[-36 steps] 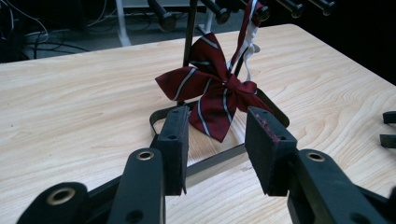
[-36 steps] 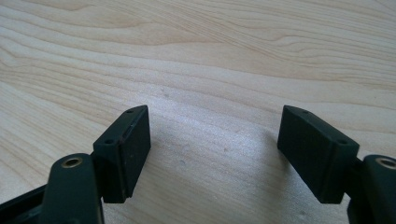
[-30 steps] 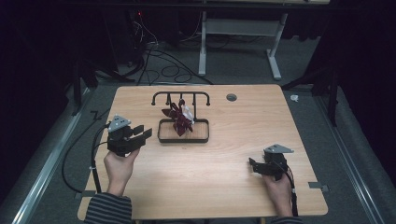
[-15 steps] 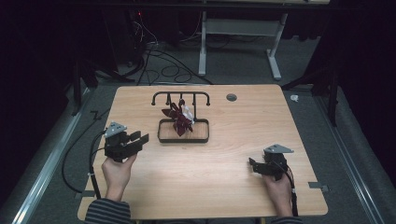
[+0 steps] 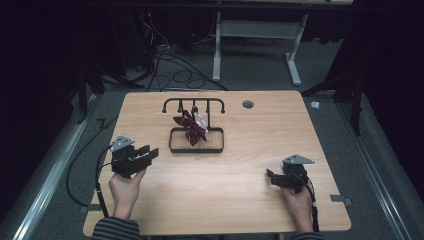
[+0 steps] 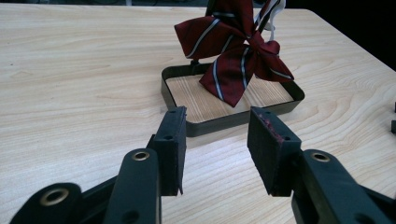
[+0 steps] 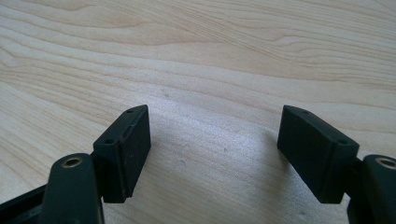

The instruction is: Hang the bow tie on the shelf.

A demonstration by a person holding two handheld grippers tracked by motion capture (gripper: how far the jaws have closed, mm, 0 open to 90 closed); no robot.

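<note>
The left gripper had pulled back nearer the person, jaws apart and empty like the right gripper, so the red bow hung untouched over the tray at the far middle of the surface.

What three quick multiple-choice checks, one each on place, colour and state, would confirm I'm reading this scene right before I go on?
1. Where does the bow tie hang?
A. over the black tray
B. at the table's right edge
C. in the right gripper

2. What colour is the bow tie?
A. plain green
B. dark red with pale stripes
C. yellow

3. How does the left gripper stand?
A. shut on the bow tie
B. shut on nothing
C. open, holding nothing

Answers:
1 A, it hangs from the rack above the tray.
2 B, the left gripper view shows the stripes.
3 C, its jaws stand apart short of the tray.
</note>
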